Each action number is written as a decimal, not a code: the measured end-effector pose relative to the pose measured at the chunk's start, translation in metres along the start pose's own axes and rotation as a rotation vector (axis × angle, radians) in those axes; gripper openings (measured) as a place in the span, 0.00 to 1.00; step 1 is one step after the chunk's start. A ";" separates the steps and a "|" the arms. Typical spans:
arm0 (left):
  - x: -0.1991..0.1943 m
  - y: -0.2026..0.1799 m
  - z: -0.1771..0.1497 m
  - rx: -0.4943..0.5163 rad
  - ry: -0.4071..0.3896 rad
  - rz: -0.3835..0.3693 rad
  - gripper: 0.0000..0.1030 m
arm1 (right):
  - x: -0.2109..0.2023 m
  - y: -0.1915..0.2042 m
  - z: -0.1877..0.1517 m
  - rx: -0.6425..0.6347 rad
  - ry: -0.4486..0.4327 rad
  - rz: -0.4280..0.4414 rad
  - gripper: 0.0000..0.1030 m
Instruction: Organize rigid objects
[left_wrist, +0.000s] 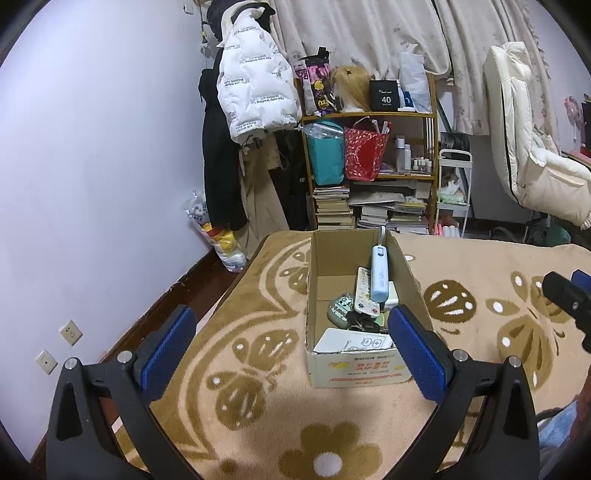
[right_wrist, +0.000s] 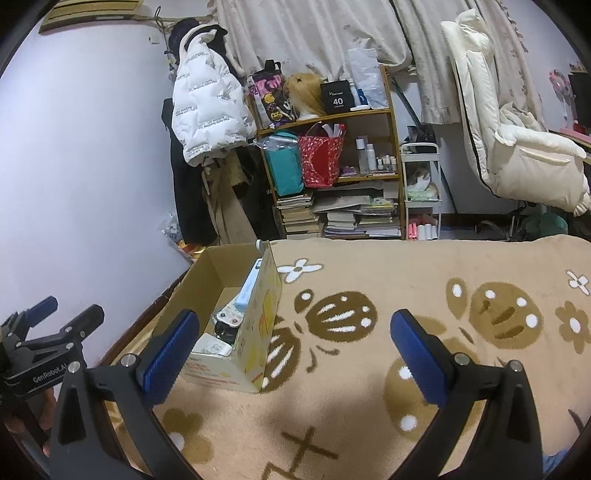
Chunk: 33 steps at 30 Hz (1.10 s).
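Lettering "GenRobot.AI" marks the left gripper (right_wrist: 55, 314) (empty, spread wide, like the right gripper (right_wrist: 293, 356)).

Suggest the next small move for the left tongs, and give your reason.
Probably ease the open left tongs forward over the brown cardboard box. They hold nothing, and the pale blue rectangular device leans upright against the box's wall, easiest to grip.

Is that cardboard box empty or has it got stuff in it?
Partly full: the box holds a remote, a blue gadget and other items.
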<state>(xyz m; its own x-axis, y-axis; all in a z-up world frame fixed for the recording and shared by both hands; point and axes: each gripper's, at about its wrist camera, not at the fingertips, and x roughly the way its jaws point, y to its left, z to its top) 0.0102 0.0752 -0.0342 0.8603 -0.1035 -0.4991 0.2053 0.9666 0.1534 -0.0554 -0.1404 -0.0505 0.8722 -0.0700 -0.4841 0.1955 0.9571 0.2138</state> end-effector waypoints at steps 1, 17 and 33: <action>0.000 0.000 0.000 0.003 -0.002 0.003 1.00 | 0.001 0.001 0.000 -0.005 0.001 -0.001 1.00; 0.003 -0.003 0.000 0.014 -0.009 -0.008 1.00 | 0.002 0.002 0.000 -0.037 -0.015 -0.013 1.00; 0.001 -0.004 0.000 0.017 -0.016 -0.011 1.00 | 0.002 -0.002 -0.001 -0.038 -0.012 -0.019 1.00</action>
<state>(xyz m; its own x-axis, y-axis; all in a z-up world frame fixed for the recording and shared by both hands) 0.0104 0.0712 -0.0355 0.8653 -0.1177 -0.4872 0.2224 0.9613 0.1627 -0.0544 -0.1416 -0.0528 0.8739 -0.0913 -0.4774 0.1950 0.9656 0.1723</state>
